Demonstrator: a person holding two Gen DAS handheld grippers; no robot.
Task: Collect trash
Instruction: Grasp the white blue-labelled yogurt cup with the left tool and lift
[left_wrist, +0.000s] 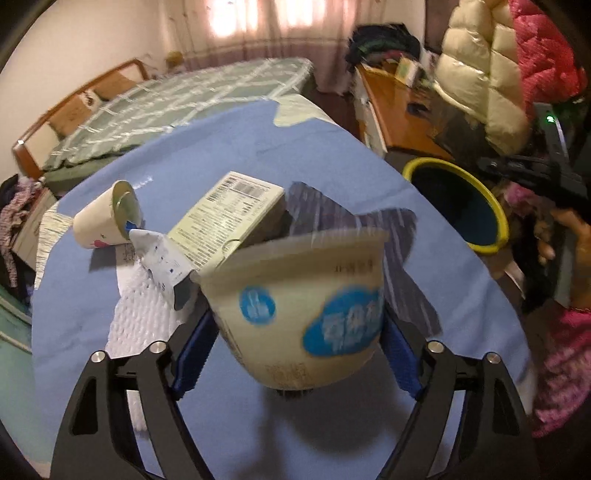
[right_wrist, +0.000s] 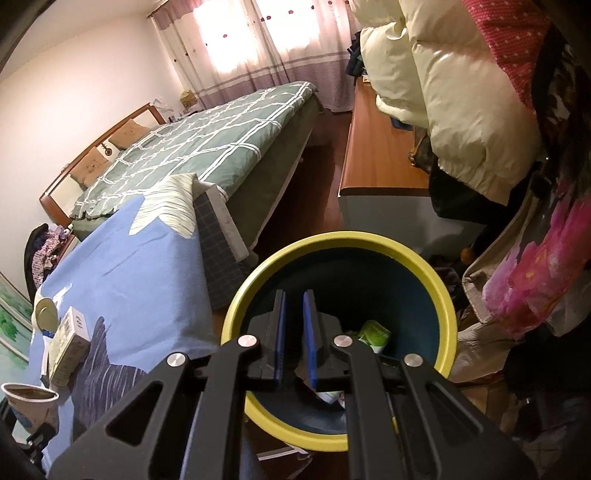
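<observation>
My left tongs (left_wrist: 295, 314) clamp the paper bowl (left_wrist: 299, 306), lifted over the blue cloth (left_wrist: 92, 295). My right tongs (right_wrist: 293, 339), nearly shut and empty, sit over the yellow-rimmed bin (right_wrist: 448, 314), right of the cloth.

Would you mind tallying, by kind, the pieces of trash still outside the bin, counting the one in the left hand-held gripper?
Paper cups: 2, the large cup between the left hand-held gripper pads and the small cup on its side on the blue cloth.
Cardboard boxes: 1, the barcode box.
Torn cartons: 1, the white carton.
Paper tissues: 1, the white tissue.
Total: 5
</observation>
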